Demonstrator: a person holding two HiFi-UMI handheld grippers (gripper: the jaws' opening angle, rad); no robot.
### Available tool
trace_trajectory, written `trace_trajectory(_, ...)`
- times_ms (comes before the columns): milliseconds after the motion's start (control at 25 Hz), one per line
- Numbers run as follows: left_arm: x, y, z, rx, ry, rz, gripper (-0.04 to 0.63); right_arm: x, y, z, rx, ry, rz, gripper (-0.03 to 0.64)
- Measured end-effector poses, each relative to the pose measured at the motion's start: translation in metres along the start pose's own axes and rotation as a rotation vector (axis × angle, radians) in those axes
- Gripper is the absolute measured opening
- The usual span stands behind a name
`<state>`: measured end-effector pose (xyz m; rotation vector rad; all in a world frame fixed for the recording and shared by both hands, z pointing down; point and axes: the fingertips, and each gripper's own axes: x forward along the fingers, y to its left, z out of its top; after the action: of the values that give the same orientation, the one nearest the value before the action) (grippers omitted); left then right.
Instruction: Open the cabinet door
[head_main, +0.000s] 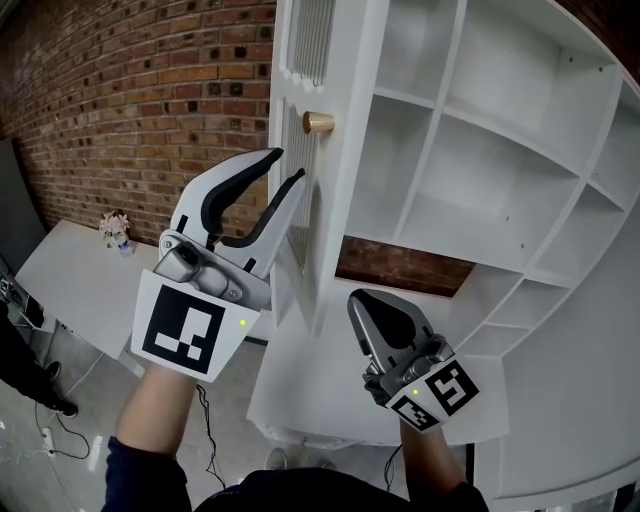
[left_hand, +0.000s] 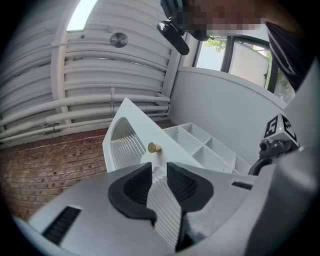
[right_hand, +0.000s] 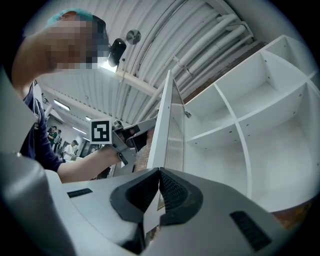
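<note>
The white cabinet door (head_main: 335, 210) stands swung out, its ribbed panel (left_hand: 125, 145) facing left and the bare shelves (head_main: 470, 190) exposed behind it. A small brass knob (head_main: 319, 123) sticks out of the door face. My left gripper (head_main: 288, 166) is open just below the knob (left_hand: 154, 147), close to the ribbed panel, with nothing between its pads. My right gripper (head_main: 372, 300) is shut and empty, lower down near the door's bottom corner. In the right gripper view its tips (right_hand: 159, 172) meet in front of the door's edge (right_hand: 162, 135).
A brick wall (head_main: 130, 110) runs behind the cabinet on the left. A white table (head_main: 80, 280) with a small flower pot (head_main: 115, 232) stands at the lower left. A person's leg and shoe (head_main: 40, 385) and cables lie on the floor there.
</note>
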<state>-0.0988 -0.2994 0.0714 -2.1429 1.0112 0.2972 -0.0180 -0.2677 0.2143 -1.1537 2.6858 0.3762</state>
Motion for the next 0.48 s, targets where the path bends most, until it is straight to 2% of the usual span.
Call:
trace_trajectory(200, -0.005, -0.005, -0.002, -0.042, 0.009, 0.005, 0.086, -0.003, -0.001, 0.001, 0.001, -0.005, 0.008, 0.025)
trace_trajectory(480, -0.017, -0.014, -0.007, -0.097, 0.022, 0.018, 0.026, -0.011, -0.005, 0.007, 0.001, -0.012, 0.016, 0.025)
